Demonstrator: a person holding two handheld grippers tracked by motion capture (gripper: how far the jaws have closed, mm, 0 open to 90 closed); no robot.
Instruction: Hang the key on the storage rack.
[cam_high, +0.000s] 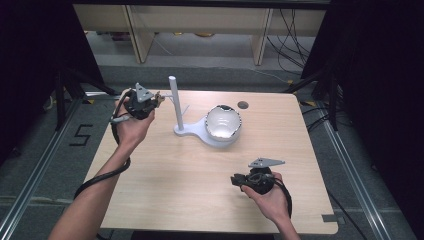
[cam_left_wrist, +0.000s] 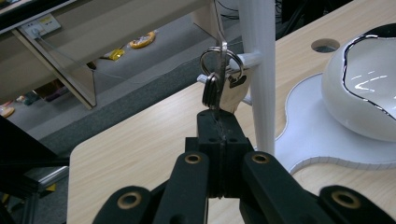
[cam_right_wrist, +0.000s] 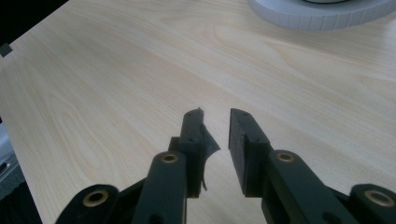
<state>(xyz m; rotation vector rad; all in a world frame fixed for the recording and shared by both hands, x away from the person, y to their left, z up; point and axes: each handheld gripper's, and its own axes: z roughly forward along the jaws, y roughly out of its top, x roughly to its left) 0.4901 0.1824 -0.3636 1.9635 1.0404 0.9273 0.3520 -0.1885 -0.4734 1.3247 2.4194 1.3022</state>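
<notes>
Black ribbed pads of left gripper (cam_left_wrist: 219, 122) pressed together on a metal key bunch (cam_left_wrist: 219, 77): silver split rings, flat shiny blade, held just beside a peg of white matte stand (cam_left_wrist: 258, 70) with round post and wavy flat base. Glossy white bowl (cam_left_wrist: 362, 88), dark-rimmed, right of it. Right gripper (cam_right_wrist: 215, 116) narrowly parted over pale woodgrain table (cam_right_wrist: 116, 84), gripping nothing. Possibly "5" marked on floor (cam_high: 81, 134)

Overhead forward view; gripper cameras share white stand (cam_high: 212, 135)
</notes>
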